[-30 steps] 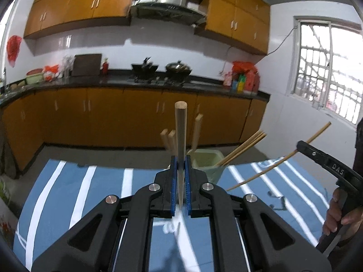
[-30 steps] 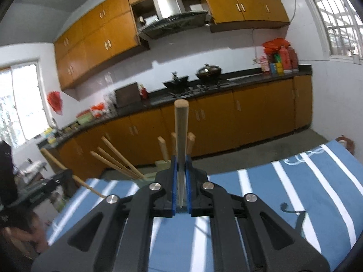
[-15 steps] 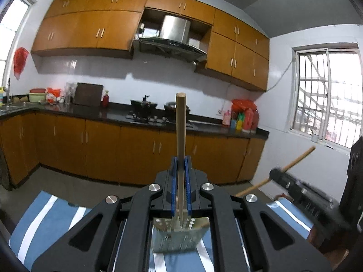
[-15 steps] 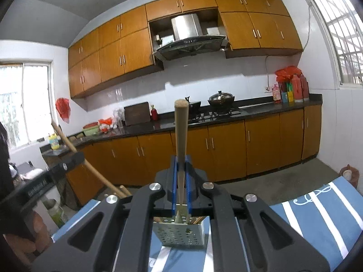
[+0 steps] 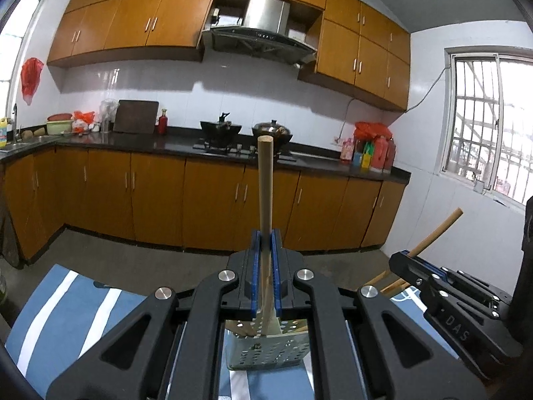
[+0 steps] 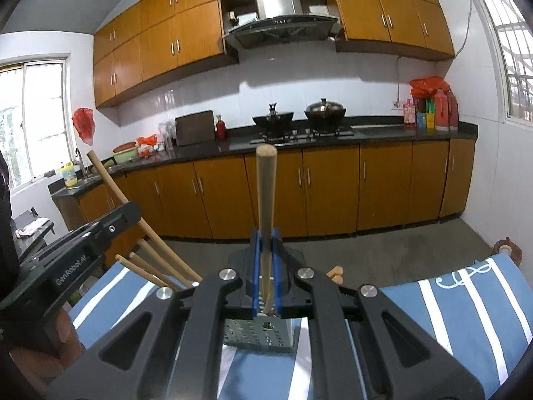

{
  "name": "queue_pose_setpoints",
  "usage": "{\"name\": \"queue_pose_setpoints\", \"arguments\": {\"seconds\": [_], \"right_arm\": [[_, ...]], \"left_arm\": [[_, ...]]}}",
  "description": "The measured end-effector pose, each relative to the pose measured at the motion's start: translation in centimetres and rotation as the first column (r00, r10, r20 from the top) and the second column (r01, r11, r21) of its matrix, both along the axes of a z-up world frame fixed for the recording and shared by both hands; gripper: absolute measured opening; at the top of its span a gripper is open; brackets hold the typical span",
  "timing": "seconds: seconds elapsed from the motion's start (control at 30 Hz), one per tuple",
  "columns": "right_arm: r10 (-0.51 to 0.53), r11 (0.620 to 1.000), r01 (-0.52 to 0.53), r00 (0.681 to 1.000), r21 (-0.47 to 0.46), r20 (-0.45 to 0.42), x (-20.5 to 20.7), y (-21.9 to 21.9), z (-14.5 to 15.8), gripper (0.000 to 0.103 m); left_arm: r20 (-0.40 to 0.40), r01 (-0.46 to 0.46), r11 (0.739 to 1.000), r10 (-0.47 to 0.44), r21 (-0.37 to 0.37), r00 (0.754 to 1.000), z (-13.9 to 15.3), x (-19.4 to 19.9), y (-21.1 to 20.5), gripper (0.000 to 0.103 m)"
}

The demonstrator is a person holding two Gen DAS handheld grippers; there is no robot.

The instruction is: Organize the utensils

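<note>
My left gripper is shut on a wooden utensil handle that stands upright, its lower end inside a perforated grey-green utensil holder just below the jaws. My right gripper is shut on another wooden handle, its lower end in the same holder. Each gripper shows in the other's view: the right one at the right, the left one at the left. Several wooden utensils lean out of the holder.
The holder stands on a table with a blue and white striped cloth. Beyond the table's far edge are a grey floor, orange kitchen cabinets and a dark counter with pots. A brown object sits at the table's right corner.
Both grippers have tilted up and come in over the holder. The holder, a second ago ahead on the cloth, now lies right beneath the jaws with both handles' lower ends in it.
</note>
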State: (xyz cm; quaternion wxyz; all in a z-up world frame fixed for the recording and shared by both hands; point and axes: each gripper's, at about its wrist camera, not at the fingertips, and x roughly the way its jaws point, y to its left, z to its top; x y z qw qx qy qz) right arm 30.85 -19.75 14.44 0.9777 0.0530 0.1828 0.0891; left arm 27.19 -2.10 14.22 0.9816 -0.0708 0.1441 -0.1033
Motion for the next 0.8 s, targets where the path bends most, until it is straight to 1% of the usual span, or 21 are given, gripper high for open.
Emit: {"name": "queue_pose_setpoints", "arguments": {"seconds": [0.17, 0.2, 0.23, 0.27, 0.3, 0.33, 0.37, 0.4, 0.43, 0.47, 0.53, 0.57, 0.63, 0.7, 0.73, 0.77, 0.8], "right_arm": [[-0.007, 1.000, 0.007, 1.000, 0.015, -0.016, 0.3, -0.2, -0.5, 0.010], [-0.008, 1.000, 0.008, 1.000, 0.019, -0.012, 0.3, -0.3, -0.4, 0.012], [-0.011, 1.000, 0.011, 1.000, 0.026, -0.003, -0.1, -0.5, -0.3, 0.019], [-0.018, 0.999, 0.017, 1.000, 0.038, 0.013, -0.6, -0.8, 0.0, 0.025], [-0.022, 0.999, 0.021, 0.999, 0.049, 0.028, -1.0, -1.2, 0.3, 0.033], [-0.026, 0.998, 0.024, 0.999, 0.055, 0.042, -1.5, -1.5, 0.6, 0.037], [-0.029, 0.998, 0.025, 0.998, 0.058, 0.053, -2.0, -1.8, 0.9, 0.039], [-0.031, 0.998, 0.027, 0.998, 0.061, 0.063, -2.4, -2.1, 1.2, 0.043], [-0.034, 0.998, 0.030, 0.997, 0.064, 0.071, -2.8, -2.3, 1.4, 0.050], [-0.039, 0.997, 0.034, 0.996, 0.069, 0.083, -3.4, -2.6, 1.6, 0.054], [-0.049, 0.996, 0.042, 0.994, 0.076, 0.098, -4.5, -3.1, 1.9, 0.066], [-0.053, 0.996, 0.044, 0.993, 0.081, 0.107, -5.2, -3.3, 2.0, 0.070], [-0.068, 0.995, 0.058, 0.990, 0.081, 0.123, -6.5, -3.7, 2.0, 0.085], [-0.092, 0.993, 0.081, 0.986, 0.080, 0.141, -7.9, -4.0, 1.9, 0.091], [-0.101, 0.993, 0.090, 0.984, 0.081, 0.149, -8.6, -4.2, 1.8, 0.094], [-0.115, 0.991, 0.103, 0.980, 0.083, 0.161, -9.5, -4.3, 1.7, 0.095], [-0.125, 0.990, 0.112, 0.978, 0.085, 0.169, -10.3, -4.4, 1.6, 0.096]], "left_arm": [[-0.015, 0.005, 1.000, -0.005, -0.002, 1.000, -0.6, 0.2, -0.1, 0.007], [-0.017, 0.008, 1.000, -0.008, -0.009, 1.000, -0.4, 0.1, 0.1, 0.007], [-0.012, 0.013, 1.000, -0.013, -0.026, 1.000, -0.2, -0.1, 0.3, 0.007], [-0.008, 0.019, 0.999, -0.019, -0.039, 1.000, 0.1, -0.2, 0.7, 0.009], [-0.005, 0.022, 0.999, -0.022, -0.050, 1.000, 0.4, -0.3, 0.9, 0.023], [0.000, 0.020, 0.998, -0.020, -0.060, 1.000, 0.7, -0.5, 1.3, 0.038], [0.014, 0.013, 0.997, -0.012, -0.073, 1.000, 1.1, -0.9, 1.6, 0.057], [0.035, 0.002, 0.996, 0.001, -0.086, 0.999, 1.6, -1.5, 2.0, 0.060], [0.044, -0.003, 0.996, 0.007, -0.090, 0.999, 1.9, -1.8, 2.4, 0.060], [0.048, -0.005, 0.996, 0.010, -0.094, 0.999, 2.2, -2.2, 2.7, 0.062], [0.057, -0.012, 0.995, 0.018, -0.102, 0.998, 2.5, -2.8, 3.3, 0.063], [0.060, -0.021, 0.994, 0.028, -0.104, 0.998, 2.7, -3.5, 3.9, 0.066], [0.068, -0.034, 0.994, 0.041, -0.105, 0.997, 2.9, -4.3, 4.6, 0.074], [0.078, -0.051, 0.994, 0.059, -0.099, 0.995, 2.9, -5.4, 5.5, 0.088], [0.087, -0.061, 0.994, 0.069, -0.090, 0.994, 2.9, -6.4, 6.1, 0.092], [0.092, -0.066, 0.995, 0.073, -0.081, 0.993, 2.9, -6.9, 6.5, 0.096], [0.100, -0.072, 0.995, 0.079, -0.069, 0.992, 2.8, -7.7, 6.9, 0.097]]}}
